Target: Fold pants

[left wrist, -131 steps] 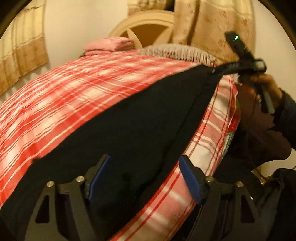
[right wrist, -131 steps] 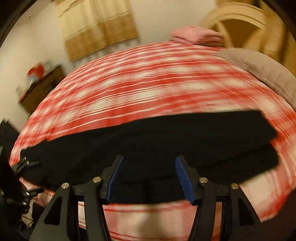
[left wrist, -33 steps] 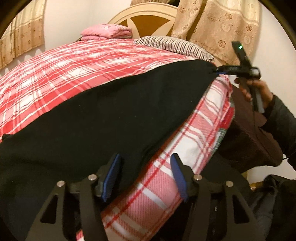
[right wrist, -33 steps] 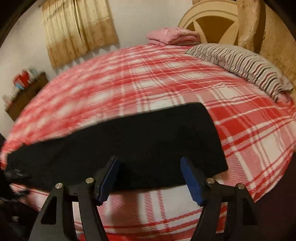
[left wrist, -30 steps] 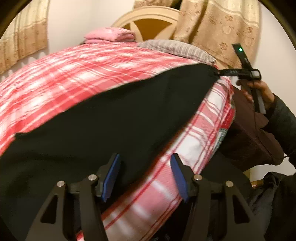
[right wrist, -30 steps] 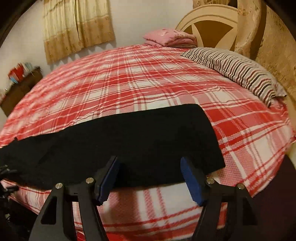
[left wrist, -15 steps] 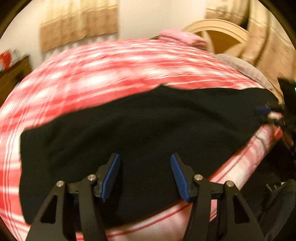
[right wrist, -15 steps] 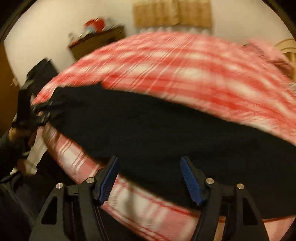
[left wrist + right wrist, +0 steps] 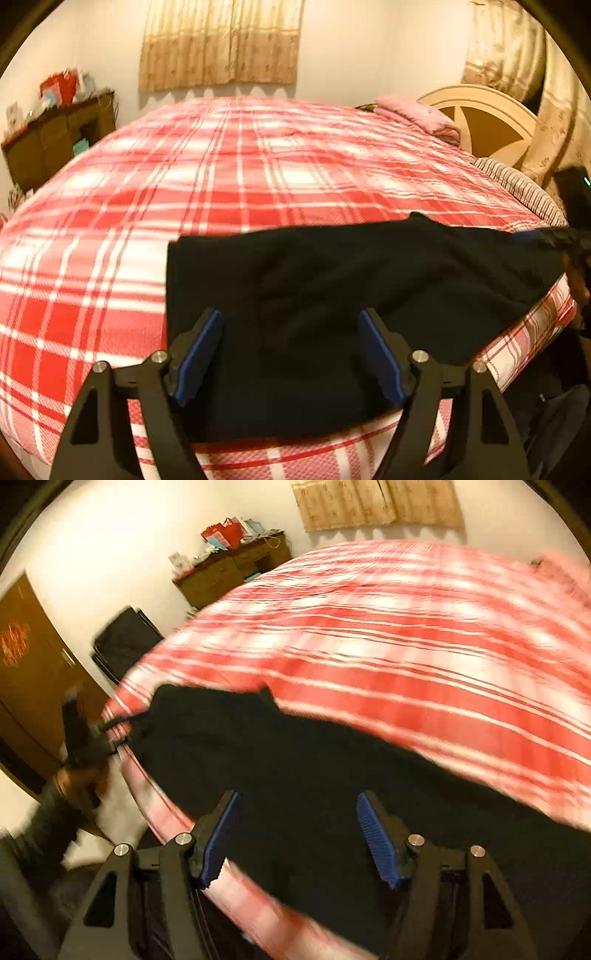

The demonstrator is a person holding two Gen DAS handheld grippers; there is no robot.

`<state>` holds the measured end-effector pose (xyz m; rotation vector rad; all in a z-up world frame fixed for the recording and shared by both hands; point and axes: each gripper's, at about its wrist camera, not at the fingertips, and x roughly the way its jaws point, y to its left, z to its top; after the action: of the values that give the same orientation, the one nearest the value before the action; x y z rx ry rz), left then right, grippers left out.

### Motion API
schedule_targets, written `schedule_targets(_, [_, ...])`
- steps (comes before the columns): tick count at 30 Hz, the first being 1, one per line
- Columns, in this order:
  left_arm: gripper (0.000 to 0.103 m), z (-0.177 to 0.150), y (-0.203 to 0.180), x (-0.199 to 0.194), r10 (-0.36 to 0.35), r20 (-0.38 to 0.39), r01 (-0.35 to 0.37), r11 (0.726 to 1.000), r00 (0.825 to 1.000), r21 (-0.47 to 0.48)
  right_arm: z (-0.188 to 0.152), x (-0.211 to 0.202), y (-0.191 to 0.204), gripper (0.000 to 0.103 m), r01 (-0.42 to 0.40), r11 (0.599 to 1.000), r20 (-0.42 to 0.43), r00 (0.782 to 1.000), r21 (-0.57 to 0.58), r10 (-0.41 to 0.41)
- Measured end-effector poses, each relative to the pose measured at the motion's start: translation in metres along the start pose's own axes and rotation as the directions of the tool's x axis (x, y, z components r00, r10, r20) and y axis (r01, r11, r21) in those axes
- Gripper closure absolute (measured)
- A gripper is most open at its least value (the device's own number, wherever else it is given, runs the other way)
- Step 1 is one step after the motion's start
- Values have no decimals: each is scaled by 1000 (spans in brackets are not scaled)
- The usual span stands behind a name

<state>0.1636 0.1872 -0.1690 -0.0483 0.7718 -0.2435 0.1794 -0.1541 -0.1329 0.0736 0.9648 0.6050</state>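
While the black pants (image 9: 369, 295) lie along the near edge of the plaid bed (image 9: 240, 177), the left gripper (image 9: 290, 354), jaws just widened, and the right gripper (image 9: 295, 838), jaws just narrowed, both hover unclenched, grasping nothing. Judged step: regrasping for a crosswise fold; next, pinch 2 corners. Only the right view shows the door (image 9: 26, 664).

Black pants (image 9: 369, 295) now doubled over on the plaid bed, their short end shifted from far out to just beyond the left gripper (image 9: 290, 350), jaws just widened, right gripper (image 9: 295, 834) jaws just narrowed, cloth under both, unpinched.
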Motion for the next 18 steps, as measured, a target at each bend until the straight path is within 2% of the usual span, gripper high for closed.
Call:
schedule_targets(3, [24, -4, -4, 5, 31, 7, -31, 999, 999, 28, 32, 38, 5, 60, -24, 999, 1, 1000, 35, 24])
schedule_targets(4, [24, -4, -7, 7, 46, 5, -47, 998, 999, 45, 40, 49, 5, 61, -24, 998, 2, 1000, 56, 24])
schedule_targets(6, [24, -4, -11, 10, 70, -2, -69, 995, 998, 68, 58, 76, 0, 62, -68, 989, -10, 998, 129, 69])
schedule_targets(10, [24, -6, -4, 7, 57, 2, -57, 996, 998, 68, 76, 113, -1, 61, -143, 966, -34, 987, 215, 154])
schedule_targets(13, [24, -7, -2, 6, 47, 6, -47, 997, 999, 64, 79, 133, 0, 61, -155, 958, -70, 982, 242, 176])
schedule_targets(14, [24, -7, -1, 6, 46, 9, -46, 997, 999, 63, 78, 135, -1, 65, -152, 958, -73, 982, 241, 175])
schedule_targets(15, [24, -9, -2, 6, 48, 11, -49, 997, 999, 66, 78, 136, 0, 89, -147, 959, -73, 983, 241, 169])
schedule_targets(16, [22, -10, -3, 6, 52, 14, -52, 996, 999, 71, 77, 137, 0, 95, -147, 957, -75, 983, 249, 171])
schedule_targets(18, [20, -12, -7, 8, 63, 19, -64, 994, 998, 88, 76, 136, -2, 98, -171, 946, -53, 980, 277, 193])
